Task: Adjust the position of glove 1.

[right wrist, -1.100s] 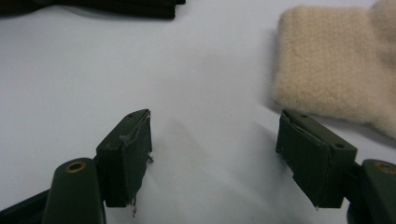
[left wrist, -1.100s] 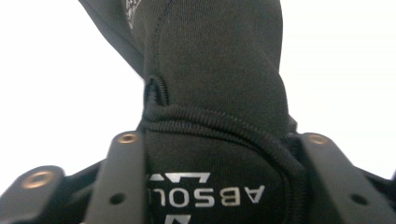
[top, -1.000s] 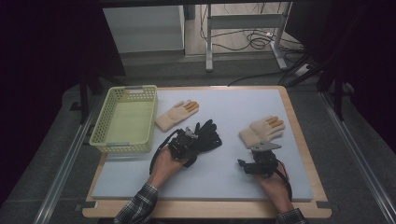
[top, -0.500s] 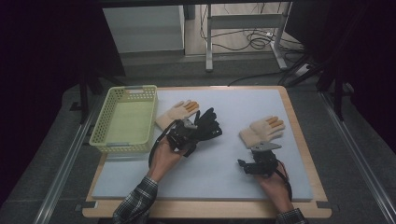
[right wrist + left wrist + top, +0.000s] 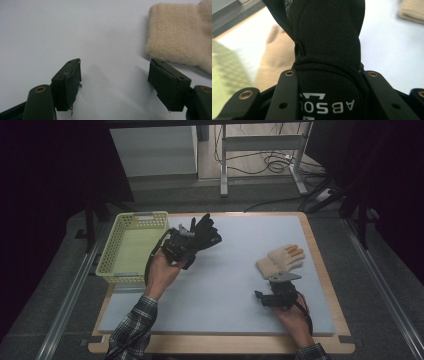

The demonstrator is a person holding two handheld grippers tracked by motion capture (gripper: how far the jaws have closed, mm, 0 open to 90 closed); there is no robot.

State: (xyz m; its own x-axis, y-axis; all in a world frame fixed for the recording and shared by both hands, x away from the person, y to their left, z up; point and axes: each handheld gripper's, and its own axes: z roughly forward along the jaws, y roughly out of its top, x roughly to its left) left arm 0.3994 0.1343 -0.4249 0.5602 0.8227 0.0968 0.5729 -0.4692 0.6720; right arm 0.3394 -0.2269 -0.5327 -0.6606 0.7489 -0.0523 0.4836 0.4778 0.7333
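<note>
Meanwhile, mid-sort at the padded table: left gripper clenched on a black glove by its cuff, lifted clear of the mat at upper centre-left of the high view, just beside the yellow-green basket; glove not yet inside, basket apparently bare within; in the left gripper view, cuff wedged tight between the jaws, lettering upside down, a second beige glove blurred on the mat behind at left; right gripper resting low at lower right of the high view, jaws parted and grasping nothing; beige glove lying flat just above it, its cuff edge near the right jaw in the right gripper view; by the look of it, one glove on its way, two left to collect. Count: one black glove, two beige gloves, one basket, two grippers.
</note>
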